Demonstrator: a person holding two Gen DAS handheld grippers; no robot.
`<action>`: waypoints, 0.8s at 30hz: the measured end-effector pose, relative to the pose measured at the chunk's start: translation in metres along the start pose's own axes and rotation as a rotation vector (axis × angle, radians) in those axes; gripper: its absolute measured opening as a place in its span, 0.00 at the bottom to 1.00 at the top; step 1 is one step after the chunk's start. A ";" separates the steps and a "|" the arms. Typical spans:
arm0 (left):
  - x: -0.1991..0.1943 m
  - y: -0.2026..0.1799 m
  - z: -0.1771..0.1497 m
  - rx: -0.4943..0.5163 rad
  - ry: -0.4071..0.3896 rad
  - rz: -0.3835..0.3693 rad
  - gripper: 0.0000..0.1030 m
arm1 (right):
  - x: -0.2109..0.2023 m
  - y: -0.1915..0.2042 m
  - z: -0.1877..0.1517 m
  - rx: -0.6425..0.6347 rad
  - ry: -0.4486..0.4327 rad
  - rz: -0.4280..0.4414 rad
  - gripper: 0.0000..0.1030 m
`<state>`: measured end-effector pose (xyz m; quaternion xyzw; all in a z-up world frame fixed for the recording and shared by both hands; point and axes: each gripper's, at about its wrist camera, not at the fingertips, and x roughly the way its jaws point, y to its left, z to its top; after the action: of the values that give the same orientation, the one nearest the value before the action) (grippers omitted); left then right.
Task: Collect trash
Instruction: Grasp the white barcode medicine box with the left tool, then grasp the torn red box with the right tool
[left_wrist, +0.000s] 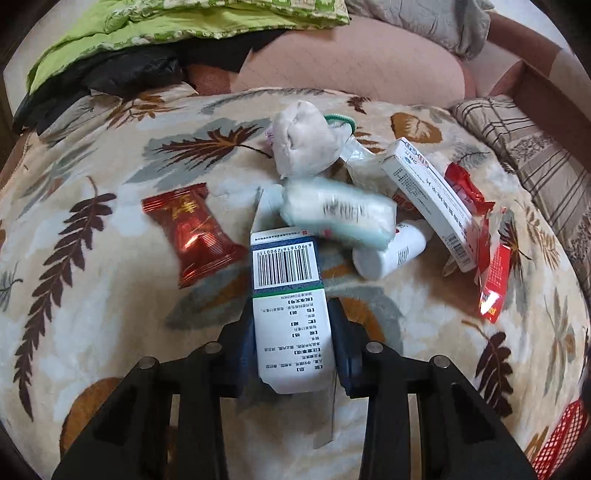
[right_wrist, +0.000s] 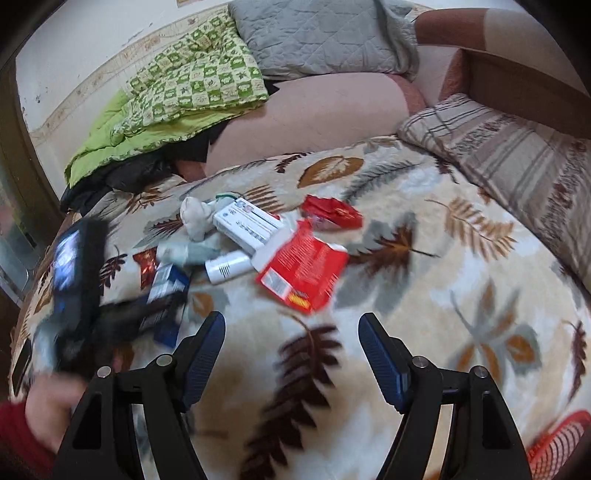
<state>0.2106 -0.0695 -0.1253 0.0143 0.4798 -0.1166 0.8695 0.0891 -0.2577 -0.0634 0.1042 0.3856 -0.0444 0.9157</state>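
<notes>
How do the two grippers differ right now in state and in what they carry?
The left gripper is shut on the white box with a barcode; the right gripper is open and holds nothing. The left sits at the trash pile; the right hovers over bare leaf-print blanket. Both have black arms and blue pads.

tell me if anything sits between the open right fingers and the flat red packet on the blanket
Nothing visible does. The right gripper is open above bare leaf-patterned blanket, and the flat red foil packet lies just ahead of it with only blanket between. The small white plastic bottle lies beside the packet's left edge, off the path.
</notes>
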 end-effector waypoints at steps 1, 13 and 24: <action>-0.005 0.003 -0.004 0.006 -0.006 -0.002 0.34 | 0.013 0.004 0.007 -0.005 0.012 -0.003 0.77; -0.051 0.035 -0.050 0.006 -0.024 -0.068 0.34 | 0.111 -0.003 0.046 0.056 0.116 -0.140 0.13; -0.077 0.021 -0.070 0.042 -0.051 -0.116 0.34 | 0.009 -0.014 -0.003 0.138 -0.047 0.051 0.05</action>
<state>0.1175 -0.0249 -0.1002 0.0018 0.4549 -0.1772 0.8727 0.0913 -0.2709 -0.0744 0.1760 0.3575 -0.0501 0.9158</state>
